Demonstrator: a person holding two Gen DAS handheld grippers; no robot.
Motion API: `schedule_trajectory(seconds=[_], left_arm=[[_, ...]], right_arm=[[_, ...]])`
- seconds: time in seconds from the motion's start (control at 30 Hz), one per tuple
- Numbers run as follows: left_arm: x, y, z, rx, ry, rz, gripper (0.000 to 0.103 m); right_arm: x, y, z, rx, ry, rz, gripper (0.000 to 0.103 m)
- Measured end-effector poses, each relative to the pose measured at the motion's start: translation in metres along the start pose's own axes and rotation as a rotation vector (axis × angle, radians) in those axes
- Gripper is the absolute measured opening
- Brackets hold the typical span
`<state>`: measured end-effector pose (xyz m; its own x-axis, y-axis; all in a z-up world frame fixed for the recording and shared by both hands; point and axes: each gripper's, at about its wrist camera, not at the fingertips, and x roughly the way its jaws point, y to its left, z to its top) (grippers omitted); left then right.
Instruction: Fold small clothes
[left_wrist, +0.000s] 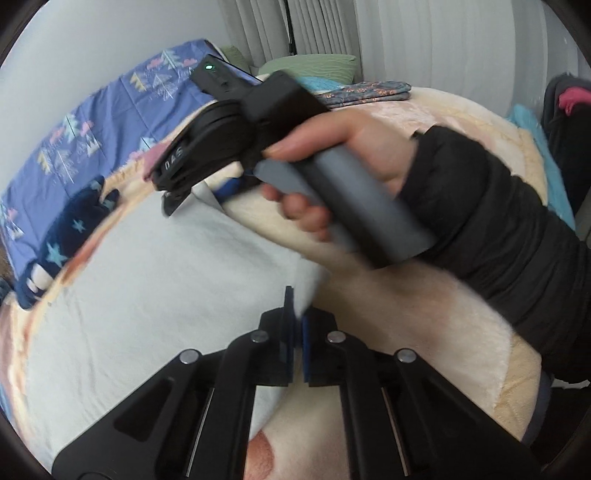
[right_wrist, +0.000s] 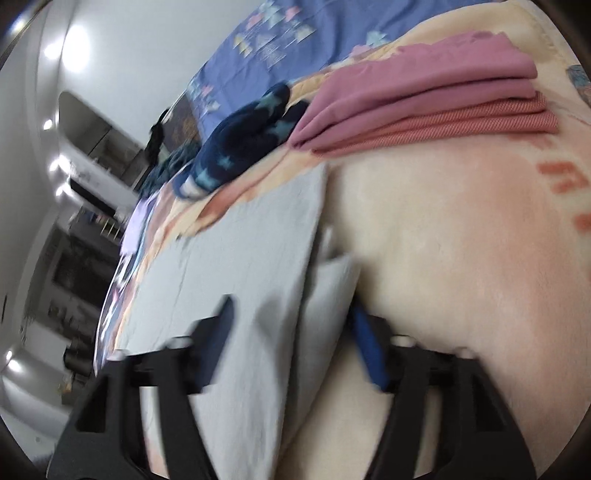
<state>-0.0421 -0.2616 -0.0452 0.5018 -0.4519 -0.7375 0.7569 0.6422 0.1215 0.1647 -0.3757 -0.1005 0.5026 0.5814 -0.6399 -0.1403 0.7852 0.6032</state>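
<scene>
Soft daylight, motion blur (fisheye-warped edges)

Your left gripper (left_wrist: 298, 325) is black with blue pads and four silver screws. Your right gripper (right_wrist: 295, 343) looks alike, though blurred. A black sleeve covers your right hand (left_wrist: 354, 158) to the wrist, skin bare.

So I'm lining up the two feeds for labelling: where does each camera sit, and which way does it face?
Left wrist: on the left gripper, facing along its fingers, shut on the edge of the pale grey cloth; the right hand holding the other gripper crosses the view.
Right wrist: on the right gripper, facing along its open fingers, which straddle the same cloth's edge, toward folded pink clothes.
Shared: the grey cloth, the cream blanket, the navy star-print garment and the blue patterned sheet.
</scene>
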Motion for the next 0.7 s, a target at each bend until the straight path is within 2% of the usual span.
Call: schedule_trajectory(seconds=[0.07, 0.13, 0.2, 0.27, 0.33, 0.37, 0.43, 0.5, 0.6, 0.63, 0.7], left_arm=[[0.000, 0.001, -0.002, -0.030, -0.005, -0.027, 0.002], [-0.002, 0.002, -0.002, -0.038, -0.013, -0.053, 0.002], [-0.002, -0.001, -0.003, -0.026, -0.014, -0.071, 0.002], [0.004, -0.005, -0.005, -0.014, 0.002, -0.071, 0.002], [0.014, -0.007, -0.009, -0.018, 0.031, -0.083, 0.002], [0.018, -0.006, -0.010, -0.025, 0.041, -0.089, 0.002], [0.020, -0.006, -0.011, -0.029, 0.043, -0.097, 0.003], [0.018, -0.008, -0.011, -0.019, 0.040, -0.113, 0.004], [0.015, -0.008, -0.014, -0.024, 0.025, -0.129, 0.018], [0.013, -0.007, -0.015, -0.029, 0.017, -0.143, 0.023], [0.007, -0.005, -0.016, -0.043, 0.001, -0.162, 0.030]], right_arm=[[0.009, -0.004, 0.002, 0.030, 0.012, 0.006, 0.007], [-0.004, -0.003, 0.002, 0.048, -0.037, 0.037, 0.007], [-0.026, 0.009, 0.003, 0.007, -0.115, 0.084, 0.006], [-0.035, 0.018, 0.006, -0.044, -0.170, 0.044, 0.005], [-0.023, 0.011, 0.006, -0.057, -0.157, -0.034, 0.005], [-0.007, 0.000, 0.005, -0.040, -0.117, -0.081, 0.005], [0.005, -0.017, 0.005, 0.019, -0.079, -0.059, 0.005], [-0.005, -0.020, 0.008, 0.052, -0.119, -0.032, 0.007], [-0.029, -0.026, 0.002, 0.076, -0.218, -0.051, 0.012], [-0.035, -0.023, -0.001, 0.075, -0.224, -0.019, 0.012], [-0.045, -0.009, -0.010, 0.006, -0.212, 0.107, 0.012]])
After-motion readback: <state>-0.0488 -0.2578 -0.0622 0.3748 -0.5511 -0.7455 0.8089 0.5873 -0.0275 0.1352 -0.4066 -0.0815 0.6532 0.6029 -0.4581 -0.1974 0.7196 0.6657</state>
